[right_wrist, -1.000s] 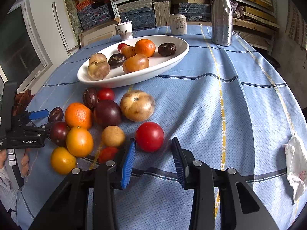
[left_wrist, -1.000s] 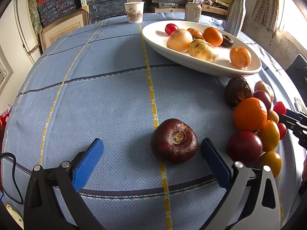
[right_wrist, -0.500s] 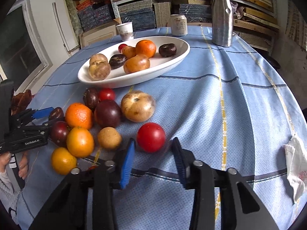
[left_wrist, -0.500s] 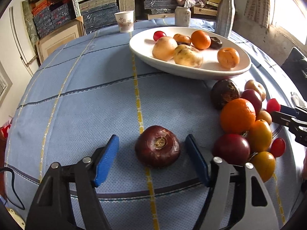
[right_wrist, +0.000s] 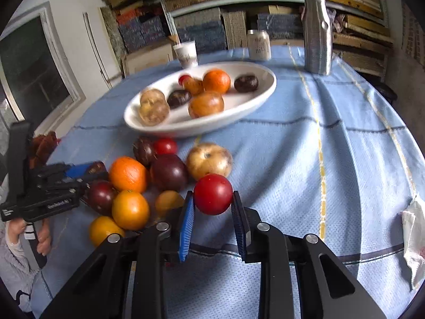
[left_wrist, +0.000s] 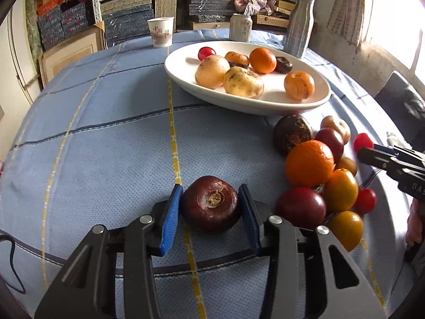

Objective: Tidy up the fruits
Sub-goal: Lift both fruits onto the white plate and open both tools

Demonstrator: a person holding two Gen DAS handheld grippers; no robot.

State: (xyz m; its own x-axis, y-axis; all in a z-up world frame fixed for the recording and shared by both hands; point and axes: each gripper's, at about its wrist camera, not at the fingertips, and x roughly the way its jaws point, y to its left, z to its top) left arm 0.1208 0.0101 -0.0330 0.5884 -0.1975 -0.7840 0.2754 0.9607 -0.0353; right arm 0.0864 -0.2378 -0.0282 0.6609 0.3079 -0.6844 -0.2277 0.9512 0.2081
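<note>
On the blue checked cloth of the round surface (left_wrist: 106, 143) little writing can be read: red Chinese characters on a paper cup (left_wrist: 160, 32) at twelve o'clock, unclear dark print on a pale drink can (left_wrist: 240, 28) beside it, and white lettering too blurred to make out on each gripper body; a grey ribbed bottle (right_wrist: 316, 32) stands at one o'clock.

One dark maroon fruit (left_wrist: 211, 203) — round, flattened, with a pale brown stem scar on top — sits on the cloth between the blue fingers (left_wrist: 170, 219) of the left gripper (left_wrist: 211, 207); the fingers are closing and both pads look to be touching its sides. One glossy red fruit (right_wrist: 213, 194), smooth and round, is clamped between the fingers of the right gripper (right_wrist: 212, 207); whether it has left the cloth cannot be told.

One white oval dish (left_wrist: 268, 103), at one o'clock from the left gripper, holds eight fruits: two pale yellow, three orange, two dark brown and one small red. A cluster of about ten more — orange, yellow, maroon, red and tan — lies loose on the cloth just in front of the dish, at three o'clock from the maroon fruit; a crumpled white tissue (right_wrist: 414, 239) lies at the cloth's right edge.
</note>
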